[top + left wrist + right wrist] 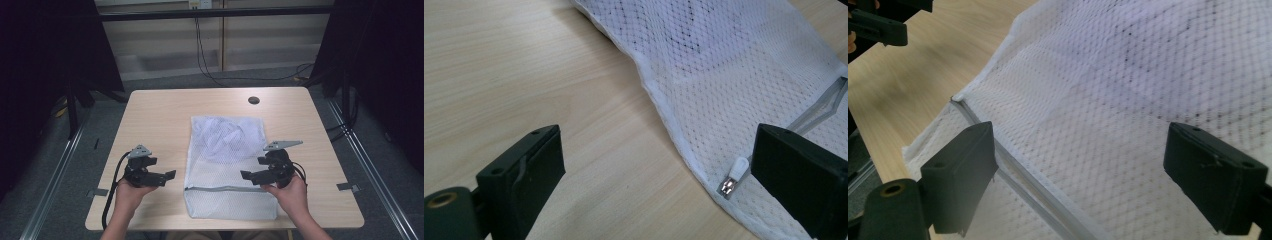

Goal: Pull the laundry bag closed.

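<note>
A: Report surface and surroundings.

B: One light wood-grain tabletop (150,120), with one dark round hole (253,100) beyond the far edge of the mesh bag (225,165). Around the tabletop: grey floor, black curtains at both sides, and cables hanging from a wall socket past the far side.

A: Position of the bag?

B: One white mesh bag lies flat on the tabletop, centred, its near end at the front edge. One grey zipper line (227,189) crosses it near that end. One white zipper pull (735,175) sits at the bag's left edge.

A: Finger status?

B: Left gripper (167,176): fingers spread wide, empty, just left of the bag over bare tabletop; one finger (796,172) stands just beside the zipper pull. Right gripper (247,176): fingers fully spread, empty, over the bag's right edge above the mesh; whether they touch it cannot be told.

A: Count?

B: Two grippers, two hands, one bag.
</note>
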The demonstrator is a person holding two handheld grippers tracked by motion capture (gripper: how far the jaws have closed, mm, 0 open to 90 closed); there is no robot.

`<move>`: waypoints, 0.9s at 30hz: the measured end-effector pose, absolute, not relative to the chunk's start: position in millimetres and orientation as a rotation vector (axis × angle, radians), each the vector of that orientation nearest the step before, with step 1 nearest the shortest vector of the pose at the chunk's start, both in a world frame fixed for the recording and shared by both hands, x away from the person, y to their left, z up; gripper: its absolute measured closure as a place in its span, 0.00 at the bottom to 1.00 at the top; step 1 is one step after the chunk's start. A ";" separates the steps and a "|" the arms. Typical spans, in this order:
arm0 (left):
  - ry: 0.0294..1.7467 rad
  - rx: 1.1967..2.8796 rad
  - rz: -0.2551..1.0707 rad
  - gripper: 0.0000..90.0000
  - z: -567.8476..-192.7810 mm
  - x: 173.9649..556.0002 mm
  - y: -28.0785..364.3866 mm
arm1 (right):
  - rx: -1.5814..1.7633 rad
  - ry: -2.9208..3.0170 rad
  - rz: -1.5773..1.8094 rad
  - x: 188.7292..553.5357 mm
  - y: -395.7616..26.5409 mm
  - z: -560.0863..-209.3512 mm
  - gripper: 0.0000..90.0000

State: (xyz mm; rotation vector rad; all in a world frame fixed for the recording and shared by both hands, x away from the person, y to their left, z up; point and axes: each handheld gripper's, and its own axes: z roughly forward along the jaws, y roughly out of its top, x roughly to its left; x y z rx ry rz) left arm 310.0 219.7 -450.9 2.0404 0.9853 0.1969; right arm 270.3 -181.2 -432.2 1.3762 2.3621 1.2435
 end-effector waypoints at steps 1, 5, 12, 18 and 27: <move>0.980 2.043 0.195 0.08 -450.9 310.2 219.0 | 1.375 2.363 1.253 270.4 -179.1 -432.1 0.15; 0.972 2.053 0.192 0.08 -450.8 311.1 216.9 | 1.371 2.381 1.257 270.9 -168.9 -432.7 0.15; 0.972 2.053 0.188 0.08 -450.2 310.4 217.0 | 1.364 2.412 1.265 273.1 -151.6 -435.8 0.15; 0.969 2.058 0.192 0.08 -449.8 309.7 217.7 | 1.353 2.435 1.266 276.3 -133.9 -437.6 0.15; 0.964 2.052 0.188 0.09 -448.9 310.0 219.8 | 1.352 2.468 1.255 279.8 -117.7 -439.8 0.14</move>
